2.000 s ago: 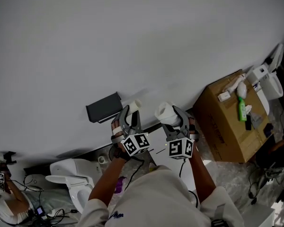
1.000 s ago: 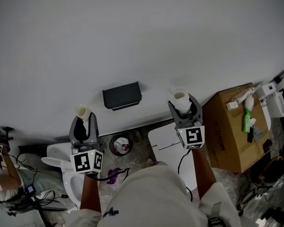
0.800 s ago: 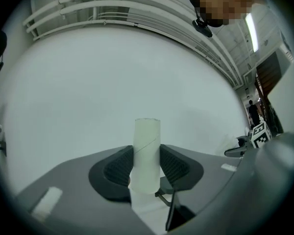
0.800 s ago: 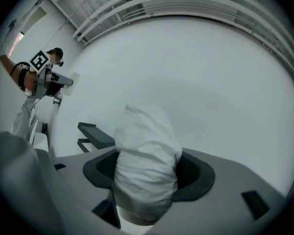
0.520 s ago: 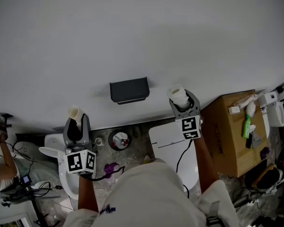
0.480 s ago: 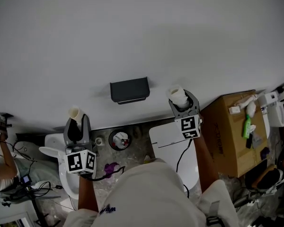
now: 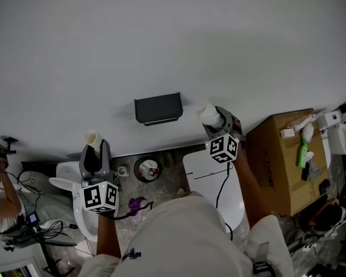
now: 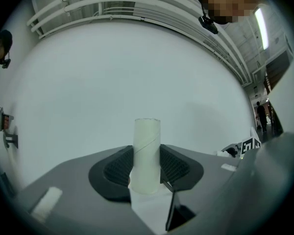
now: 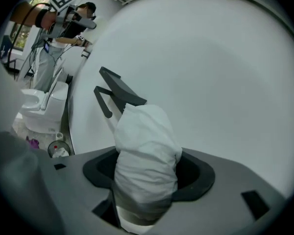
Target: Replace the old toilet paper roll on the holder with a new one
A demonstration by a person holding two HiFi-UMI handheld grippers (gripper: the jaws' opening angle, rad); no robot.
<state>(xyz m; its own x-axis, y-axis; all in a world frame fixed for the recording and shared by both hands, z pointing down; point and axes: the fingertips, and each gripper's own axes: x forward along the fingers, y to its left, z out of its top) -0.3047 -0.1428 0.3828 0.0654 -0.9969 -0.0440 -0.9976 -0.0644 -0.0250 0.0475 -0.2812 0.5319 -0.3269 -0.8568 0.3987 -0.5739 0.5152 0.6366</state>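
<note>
Cardboard tube (image 8: 146,143) clamped in left gripper (image 8: 147,169) — new roll (image 9: 146,146) in right gripper (image 9: 148,175).

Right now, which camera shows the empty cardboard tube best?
The left gripper view: the tube stands at the centre, upright, gripped between the jaws. The head view shows the tube only small, poking up from the left hand-held gripper. The right gripper view misses it.

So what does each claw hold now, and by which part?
Left claw: the empty cardboard tube, by its lower end. Right claw: the toilet paper roll, around its lower half.
</note>
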